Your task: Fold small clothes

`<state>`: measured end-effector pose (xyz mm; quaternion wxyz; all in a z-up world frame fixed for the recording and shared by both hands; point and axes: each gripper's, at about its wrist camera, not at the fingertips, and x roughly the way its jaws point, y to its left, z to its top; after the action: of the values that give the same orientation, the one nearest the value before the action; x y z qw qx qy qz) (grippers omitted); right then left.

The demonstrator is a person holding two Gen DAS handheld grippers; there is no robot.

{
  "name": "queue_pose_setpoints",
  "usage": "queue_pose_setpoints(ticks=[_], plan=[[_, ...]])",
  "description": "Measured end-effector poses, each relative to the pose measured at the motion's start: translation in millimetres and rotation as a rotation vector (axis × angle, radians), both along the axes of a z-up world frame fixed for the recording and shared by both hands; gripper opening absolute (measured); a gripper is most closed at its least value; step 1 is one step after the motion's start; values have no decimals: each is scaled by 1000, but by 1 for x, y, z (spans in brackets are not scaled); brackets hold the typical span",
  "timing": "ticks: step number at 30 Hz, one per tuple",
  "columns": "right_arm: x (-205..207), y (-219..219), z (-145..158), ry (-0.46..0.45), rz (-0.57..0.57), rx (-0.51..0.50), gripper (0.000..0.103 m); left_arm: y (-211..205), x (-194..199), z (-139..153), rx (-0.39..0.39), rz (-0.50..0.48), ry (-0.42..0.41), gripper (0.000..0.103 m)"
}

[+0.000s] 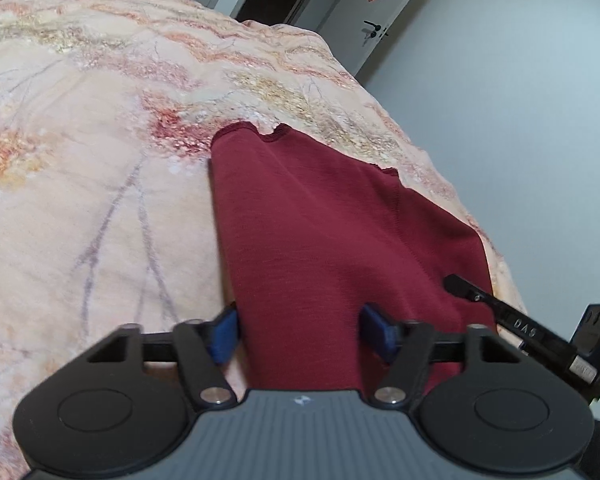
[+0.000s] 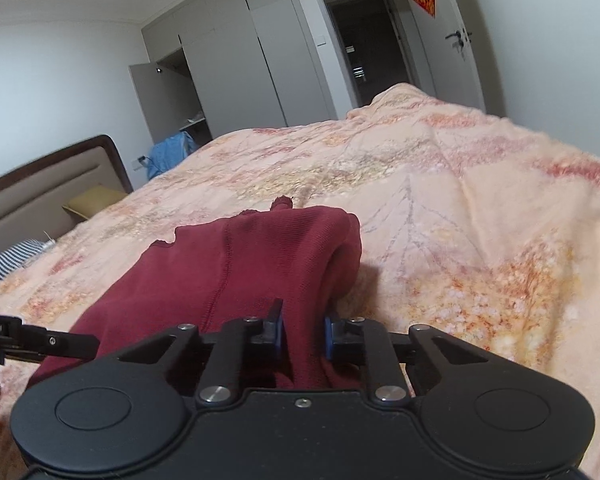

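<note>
A dark red knit garment (image 1: 324, 232) lies on a peach floral bedspread (image 1: 80, 152), stretched away from me. My left gripper (image 1: 298, 330) has its blue pads on either side of the garment's near edge, cloth bunched between them. In the right wrist view the same garment (image 2: 240, 256) is rolled at its right side. My right gripper (image 2: 303, 330) is shut on a near fold of the garment. The other gripper's finger shows at the right edge of the left wrist view (image 1: 500, 312) and at the left edge of the right wrist view (image 2: 40, 342).
The bedspread (image 2: 460, 208) covers the whole bed. A headboard (image 2: 40, 184), a yellow pillow (image 2: 94, 202) and striped cloth (image 2: 12, 260) are at the left. A blue garment (image 2: 168, 154), wardrobe (image 2: 228, 68) and open doorway (image 2: 364, 40) lie beyond. A white wall (image 1: 520, 120) borders the bed's right edge.
</note>
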<state>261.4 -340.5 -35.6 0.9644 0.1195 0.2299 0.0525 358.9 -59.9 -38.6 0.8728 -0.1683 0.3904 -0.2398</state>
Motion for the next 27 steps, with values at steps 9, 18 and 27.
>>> queue_pose_setpoints(ticks=[9,18,27], plan=[[-18,36,38,-120,57,-82,16,0,-13,28,56,-5,-89,35],[-2,97,56,-193,189,-62,15,47,-28,69,102,87,-190,35],[43,187,48,-217,288,10,15,123,-35,87,190,266,-242,35]])
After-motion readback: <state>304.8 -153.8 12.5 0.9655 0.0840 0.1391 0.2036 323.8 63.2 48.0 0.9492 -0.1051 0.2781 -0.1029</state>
